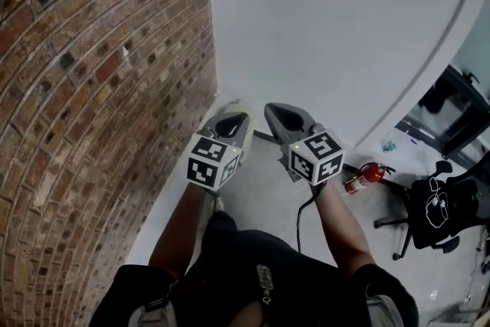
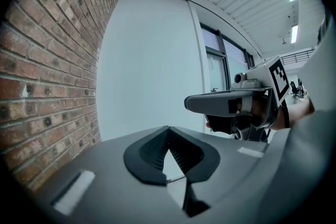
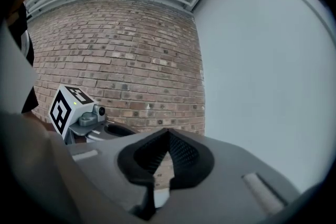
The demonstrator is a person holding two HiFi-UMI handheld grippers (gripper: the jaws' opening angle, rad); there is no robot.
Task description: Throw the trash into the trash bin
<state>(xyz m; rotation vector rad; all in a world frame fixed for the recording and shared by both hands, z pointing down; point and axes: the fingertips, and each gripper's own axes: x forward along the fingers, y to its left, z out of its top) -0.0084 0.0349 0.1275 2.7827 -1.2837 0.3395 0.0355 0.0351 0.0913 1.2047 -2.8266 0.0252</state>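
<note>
No trash and no trash bin show in any view. In the head view my left gripper (image 1: 232, 121) and right gripper (image 1: 282, 116) are held up side by side, pointing at the corner where a brick wall meets a white wall. Both are shut, their tips meeting with nothing between them. In the left gripper view the left gripper (image 2: 168, 129) faces the white wall, and the right gripper (image 2: 223, 105) shows at the right. In the right gripper view the right gripper (image 3: 168, 131) faces the brick wall, with the left gripper (image 3: 84, 115) low at the left.
The brick wall (image 1: 92, 88) fills the left and the white wall (image 1: 329, 27) curves away to the right. On the floor at the right lie a red fire extinguisher (image 1: 364, 177) and a black office chair (image 1: 432, 210). A window (image 2: 215, 71) shows beyond the white wall.
</note>
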